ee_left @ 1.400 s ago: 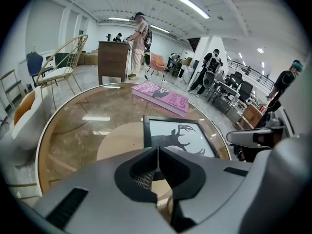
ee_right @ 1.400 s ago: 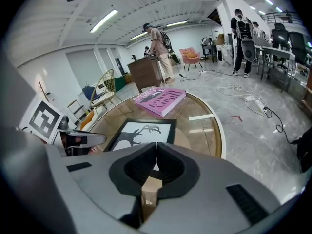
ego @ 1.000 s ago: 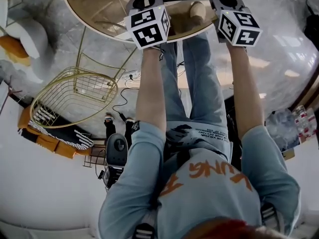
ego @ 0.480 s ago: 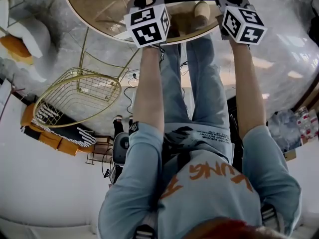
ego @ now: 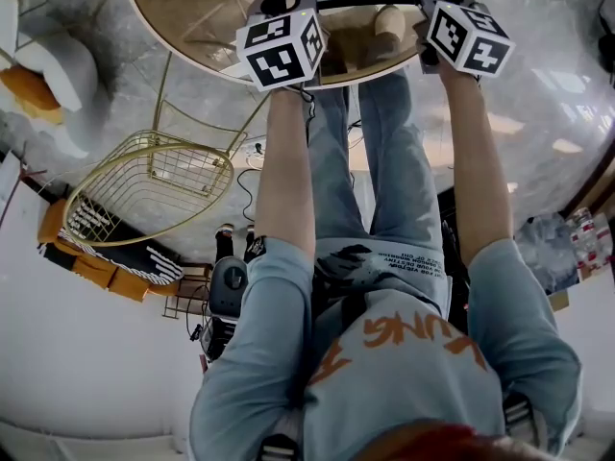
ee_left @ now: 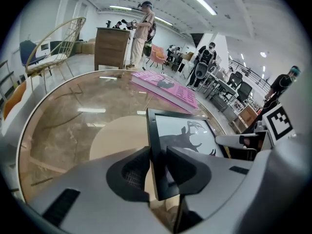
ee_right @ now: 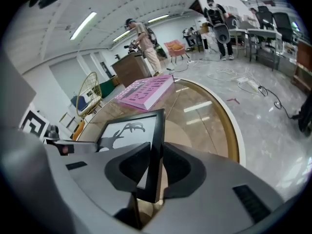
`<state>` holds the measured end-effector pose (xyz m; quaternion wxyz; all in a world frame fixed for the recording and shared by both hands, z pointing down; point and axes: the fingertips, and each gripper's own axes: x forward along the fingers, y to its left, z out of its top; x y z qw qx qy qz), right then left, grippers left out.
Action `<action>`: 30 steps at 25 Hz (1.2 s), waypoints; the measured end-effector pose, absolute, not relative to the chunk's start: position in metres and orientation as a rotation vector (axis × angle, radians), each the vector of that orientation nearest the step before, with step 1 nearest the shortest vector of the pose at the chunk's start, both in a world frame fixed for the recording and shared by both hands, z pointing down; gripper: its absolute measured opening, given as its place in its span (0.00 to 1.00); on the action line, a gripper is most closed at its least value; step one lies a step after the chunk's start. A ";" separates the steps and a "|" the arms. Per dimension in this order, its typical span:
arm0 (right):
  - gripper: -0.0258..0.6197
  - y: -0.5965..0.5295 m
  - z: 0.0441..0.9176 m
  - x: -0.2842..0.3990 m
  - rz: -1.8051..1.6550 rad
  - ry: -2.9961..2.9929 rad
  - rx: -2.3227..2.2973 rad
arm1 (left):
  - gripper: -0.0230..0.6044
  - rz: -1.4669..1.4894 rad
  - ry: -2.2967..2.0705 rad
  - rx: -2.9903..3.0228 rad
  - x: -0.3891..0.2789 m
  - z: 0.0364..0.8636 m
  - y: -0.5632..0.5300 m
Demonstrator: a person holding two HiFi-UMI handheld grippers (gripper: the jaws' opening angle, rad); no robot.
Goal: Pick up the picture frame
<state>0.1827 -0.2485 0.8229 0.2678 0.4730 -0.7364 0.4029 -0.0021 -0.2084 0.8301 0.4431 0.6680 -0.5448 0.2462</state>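
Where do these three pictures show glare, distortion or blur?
Left gripper view: strong fisheye bending with dark corners; ceiling lights glare as streaks on the table; the picture frame is sharp. Right gripper view: same bending, one bright streak on the table near the pink book. Head view: curved edges, light patches on the glossy floor.

One picture frame (ee_left: 181, 136); one pink book (ee_left: 165, 89); one round table (ee_left: 63, 126); one brown wooden cabinet (ee_left: 111, 48).

Pink book (ee_left: 165, 88) beyond picture frame (ee_left: 181, 134)
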 end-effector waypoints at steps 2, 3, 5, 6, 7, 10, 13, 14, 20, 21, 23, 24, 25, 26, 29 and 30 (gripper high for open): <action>0.15 -0.251 0.822 0.185 1.136 -1.956 1.315 | 0.22 0.628 -1.337 1.652 -0.002 0.831 -0.209; 0.15 -0.251 0.823 0.185 1.141 -1.943 1.314 | 0.21 0.641 -1.335 1.645 -0.002 0.831 -0.208; 0.15 -0.249 0.823 0.182 1.145 -1.928 1.296 | 0.19 0.647 -1.341 1.622 -0.006 0.831 -0.207; 0.15 -0.248 0.821 0.179 1.151 -1.931 1.290 | 0.19 0.642 -1.346 1.613 -0.008 0.830 -0.206; 0.15 -0.247 0.817 0.177 1.160 -1.942 1.287 | 0.19 0.634 -1.352 1.611 -0.010 0.827 -0.205; 0.15 -0.242 0.800 0.172 1.161 -1.990 1.280 | 0.18 0.609 -1.367 1.624 -0.015 0.813 -0.202; 0.15 -0.239 0.786 0.170 1.171 -2.020 1.270 | 0.18 0.595 -1.380 1.643 -0.019 0.793 -0.204; 0.15 -0.239 0.783 0.169 1.182 -2.027 1.269 | 0.18 0.590 -1.384 1.653 -0.020 0.785 -0.205; 0.15 -0.247 0.734 0.163 1.117 -2.065 1.314 | 0.17 0.537 -1.416 1.707 -0.028 0.741 -0.210; 0.15 -0.248 0.728 0.161 1.115 -2.080 1.313 | 0.17 0.527 -1.424 1.715 -0.029 0.733 -0.211; 0.15 -0.249 0.715 0.157 1.118 -2.101 1.314 | 0.17 0.523 -1.438 1.736 -0.034 0.714 -0.214; 0.15 -0.248 0.706 0.154 1.121 -2.109 1.319 | 0.17 0.533 -1.444 1.751 -0.036 0.704 -0.214; 0.15 -0.248 0.697 0.151 1.122 -2.117 1.325 | 0.17 0.549 -1.449 1.769 -0.039 0.693 -0.215; 0.15 -0.248 0.688 0.148 1.122 -2.127 1.332 | 0.17 0.563 -1.455 1.789 -0.043 0.681 -0.216; 0.15 -0.247 0.664 0.138 1.134 -2.159 1.357 | 0.17 0.578 -1.476 1.847 -0.053 0.645 -0.221; 0.15 -0.245 0.657 0.134 1.143 -2.166 1.363 | 0.17 0.585 -1.480 1.859 -0.056 0.636 -0.220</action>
